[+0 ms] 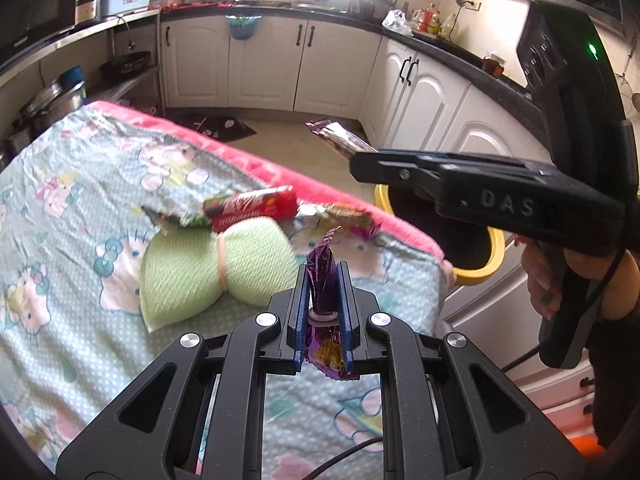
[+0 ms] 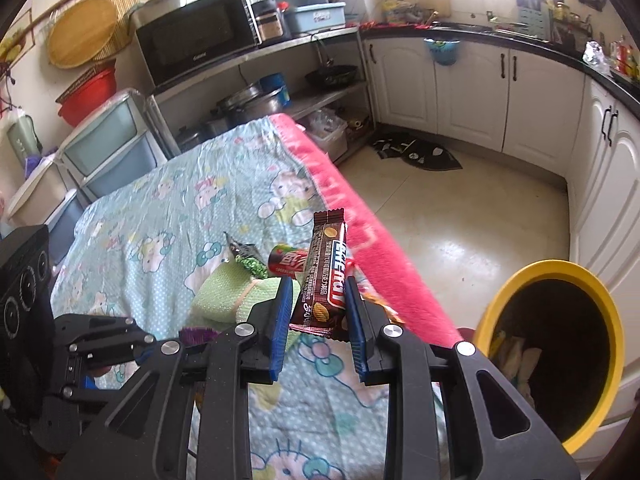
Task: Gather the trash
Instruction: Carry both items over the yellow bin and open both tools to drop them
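In the left wrist view my left gripper [image 1: 323,270] is shut on a crumpled purple foil wrapper [image 1: 322,254], held above the cloth-covered table [image 1: 80,184]. My right gripper [image 2: 319,280] is shut on a brown snack bar wrapper [image 2: 326,264] that stands upright between its blue pads. From the left wrist it shows as the right gripper [image 1: 360,162] out past the table's pink edge, with the brown wrapper [image 1: 340,138] sticking out. A yellow-rimmed bin [image 2: 500,292] stands on the floor to its right. A red wrapper [image 1: 250,208] and a green wrapper [image 2: 250,260] lie on the table.
A pale green tied sponge [image 1: 216,268] lies on the cloth beside the wrappers, and another foil wrapper [image 1: 344,216] sits near the pink edge. White kitchen cabinets [image 2: 472,92] ring the tiled floor. Storage drawers [image 2: 108,148] stand behind the table.
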The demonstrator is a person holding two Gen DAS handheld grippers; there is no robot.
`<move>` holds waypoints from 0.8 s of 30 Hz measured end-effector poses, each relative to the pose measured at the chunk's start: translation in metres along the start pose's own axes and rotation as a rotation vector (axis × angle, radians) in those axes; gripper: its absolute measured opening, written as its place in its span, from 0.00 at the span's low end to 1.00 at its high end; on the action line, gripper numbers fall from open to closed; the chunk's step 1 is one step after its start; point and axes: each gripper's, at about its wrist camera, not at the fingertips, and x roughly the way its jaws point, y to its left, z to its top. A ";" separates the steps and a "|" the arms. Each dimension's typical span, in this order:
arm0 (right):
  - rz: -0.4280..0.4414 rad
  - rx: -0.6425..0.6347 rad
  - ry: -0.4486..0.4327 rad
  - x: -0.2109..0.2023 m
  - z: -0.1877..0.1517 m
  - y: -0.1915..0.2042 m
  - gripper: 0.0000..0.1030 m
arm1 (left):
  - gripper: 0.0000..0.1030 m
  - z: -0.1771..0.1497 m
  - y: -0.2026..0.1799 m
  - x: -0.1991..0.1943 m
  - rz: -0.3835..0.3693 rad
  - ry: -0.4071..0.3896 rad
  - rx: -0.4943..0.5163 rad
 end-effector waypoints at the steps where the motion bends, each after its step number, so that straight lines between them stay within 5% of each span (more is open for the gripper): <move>1: -0.004 0.004 -0.008 -0.005 -0.001 -0.003 0.24 | 0.08 0.001 -0.001 -0.001 -0.004 -0.005 0.004; 24: -0.145 0.090 -0.161 -0.095 -0.012 -0.069 0.24 | 0.08 0.056 -0.066 0.009 -0.082 -0.085 0.088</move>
